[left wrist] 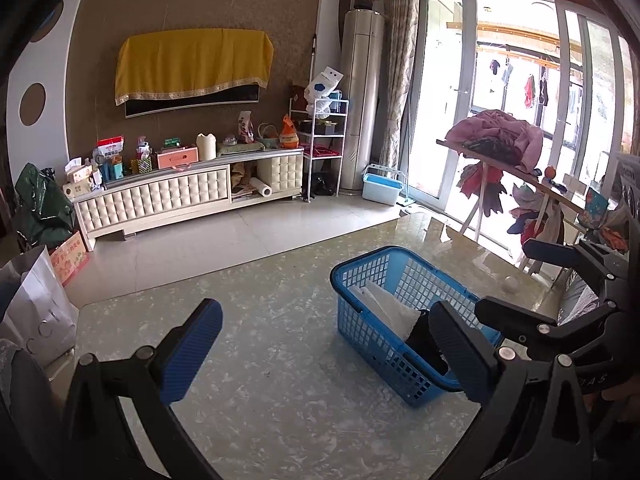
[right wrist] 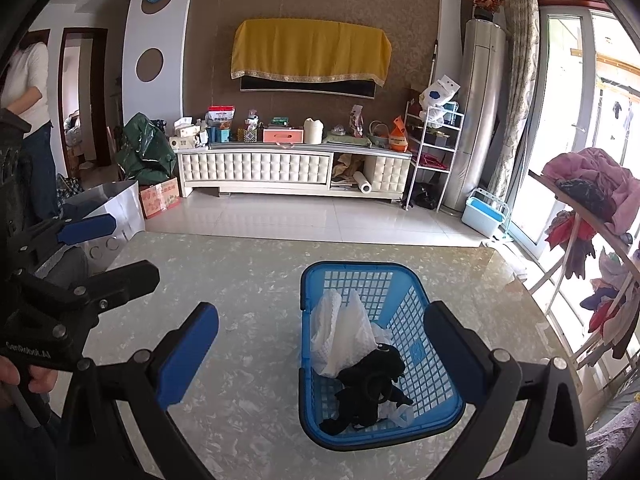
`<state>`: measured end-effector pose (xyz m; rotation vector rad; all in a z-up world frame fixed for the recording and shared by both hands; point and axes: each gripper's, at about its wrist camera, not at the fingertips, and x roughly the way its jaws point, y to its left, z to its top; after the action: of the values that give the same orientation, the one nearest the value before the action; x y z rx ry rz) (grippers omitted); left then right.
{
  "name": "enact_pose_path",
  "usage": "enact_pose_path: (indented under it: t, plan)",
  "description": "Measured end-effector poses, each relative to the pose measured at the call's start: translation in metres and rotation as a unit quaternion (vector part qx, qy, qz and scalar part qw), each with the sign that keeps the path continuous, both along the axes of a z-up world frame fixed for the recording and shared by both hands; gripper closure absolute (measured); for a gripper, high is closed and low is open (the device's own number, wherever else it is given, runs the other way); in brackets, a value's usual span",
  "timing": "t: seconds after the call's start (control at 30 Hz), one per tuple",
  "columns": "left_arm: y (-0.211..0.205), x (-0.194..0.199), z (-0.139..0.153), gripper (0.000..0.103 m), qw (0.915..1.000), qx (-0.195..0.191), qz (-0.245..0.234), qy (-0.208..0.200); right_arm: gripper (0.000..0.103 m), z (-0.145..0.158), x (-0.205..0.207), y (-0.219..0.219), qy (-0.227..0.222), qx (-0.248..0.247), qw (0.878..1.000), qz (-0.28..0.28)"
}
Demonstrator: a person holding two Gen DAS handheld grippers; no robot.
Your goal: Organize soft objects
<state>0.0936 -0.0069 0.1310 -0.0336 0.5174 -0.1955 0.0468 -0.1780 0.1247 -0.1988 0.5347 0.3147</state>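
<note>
Basket: the blue basket (right wrist: 404, 304) lay ahead-right of the right tongs (right wrist: 320, 354), long axis pointing away.
Nearer: right tongs.
Tongs: the left tongs (left wrist: 326, 354) and right both wide open, empty.

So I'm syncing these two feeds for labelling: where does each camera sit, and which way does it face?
Left wrist: on the left gripper, facing across the marble table to the TV cabinet; its open fingers show, the right gripper alongside.
Right wrist: on the right gripper, above the blue basket, facing the same wall; the left gripper and a hand show.
Shared: basket, white cloth, black item, cabinet.
</note>
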Motion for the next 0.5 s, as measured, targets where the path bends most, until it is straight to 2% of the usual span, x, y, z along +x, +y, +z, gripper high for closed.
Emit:
enact_pose_path:
  t: [0.1,0.5]
  plan:
    - [-0.0022,-0.0017,-0.0005,0.0,1.0,0.008,0.004,-0.002,0.0,-0.0012,0.0002,-0.0003,0.001,-0.003,1.0,-0.001]
    - [0.0005,-0.0024,-0.0002,0.0,1.0,-0.004,0.003,-0.002,0.0,0.0006,0.0009,-0.0034,0.005,-0.005,1.0,0.001]
